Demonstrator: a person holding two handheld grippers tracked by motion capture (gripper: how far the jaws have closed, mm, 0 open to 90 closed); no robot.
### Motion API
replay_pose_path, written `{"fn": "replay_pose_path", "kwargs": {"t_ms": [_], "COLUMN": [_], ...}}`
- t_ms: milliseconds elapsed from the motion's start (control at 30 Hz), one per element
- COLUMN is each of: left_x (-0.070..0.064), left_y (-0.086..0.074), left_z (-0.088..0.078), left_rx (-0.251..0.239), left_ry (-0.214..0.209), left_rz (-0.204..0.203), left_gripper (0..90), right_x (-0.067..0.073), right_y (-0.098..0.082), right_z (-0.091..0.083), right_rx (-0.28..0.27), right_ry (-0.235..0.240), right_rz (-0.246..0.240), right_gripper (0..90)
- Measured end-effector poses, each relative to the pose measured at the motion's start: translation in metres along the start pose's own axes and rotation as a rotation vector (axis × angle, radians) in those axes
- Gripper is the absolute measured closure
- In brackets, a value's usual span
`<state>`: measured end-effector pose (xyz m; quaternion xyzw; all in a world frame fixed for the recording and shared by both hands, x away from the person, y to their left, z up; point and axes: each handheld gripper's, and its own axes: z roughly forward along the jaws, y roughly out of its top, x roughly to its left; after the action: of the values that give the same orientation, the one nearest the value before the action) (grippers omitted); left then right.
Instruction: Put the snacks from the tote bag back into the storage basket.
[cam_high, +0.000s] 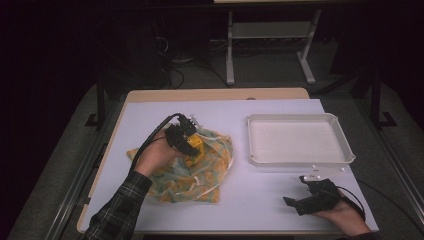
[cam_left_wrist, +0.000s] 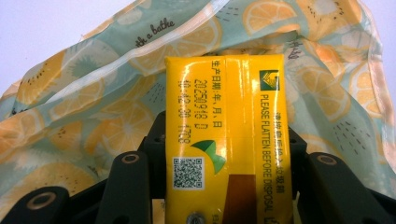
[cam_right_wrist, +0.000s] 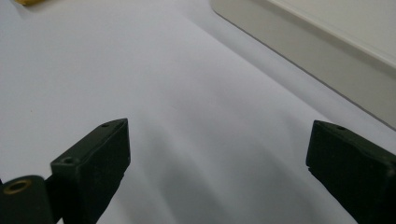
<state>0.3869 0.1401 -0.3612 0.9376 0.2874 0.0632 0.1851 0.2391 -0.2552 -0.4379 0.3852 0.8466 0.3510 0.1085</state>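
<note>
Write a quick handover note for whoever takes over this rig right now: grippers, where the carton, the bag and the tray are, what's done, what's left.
Left gripper: shut on the yellow drink carton, held over the fruit-print drawstring bag at the table's left.
Right gripper: open, holding nothing, near the front right of the table, just in front of the white tray.
Done: the carton is gripped at the bag.
Left, as it looks: probably lift the carton clear of the bag and set it in the tray, which holds nothing so far. Whether more items are in the bag cannot be seen.
</note>
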Motion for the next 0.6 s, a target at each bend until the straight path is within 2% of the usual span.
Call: {"fn": "replay_pose_path", "kwargs": {"t_ms": [167,567,600], "left_x": [0.004,0.005,0.005], "left_y": [-0.003,-0.005,-0.004], "left_z": [-0.009,-0.023,-0.024], "left_rx": [-0.032,-0.077,-0.078], "left_ry": [-0.004,-0.021,-0.018], "left_rz": [-0.015,-0.018,-0.009], "left_gripper": [52.4,52.6,52.6], "right_x": [0.000,0.000,0.000], "right_y": [0.000,0.000,0.000], "right_z": [0.000,0.000,0.000], "right_rx": [0.000,0.001,0.000], "right_ry": [0.000,0.001,0.002], "right_rz": [0.001,0.001,0.001], "right_gripper": [6.2,6.2,6.2]}}
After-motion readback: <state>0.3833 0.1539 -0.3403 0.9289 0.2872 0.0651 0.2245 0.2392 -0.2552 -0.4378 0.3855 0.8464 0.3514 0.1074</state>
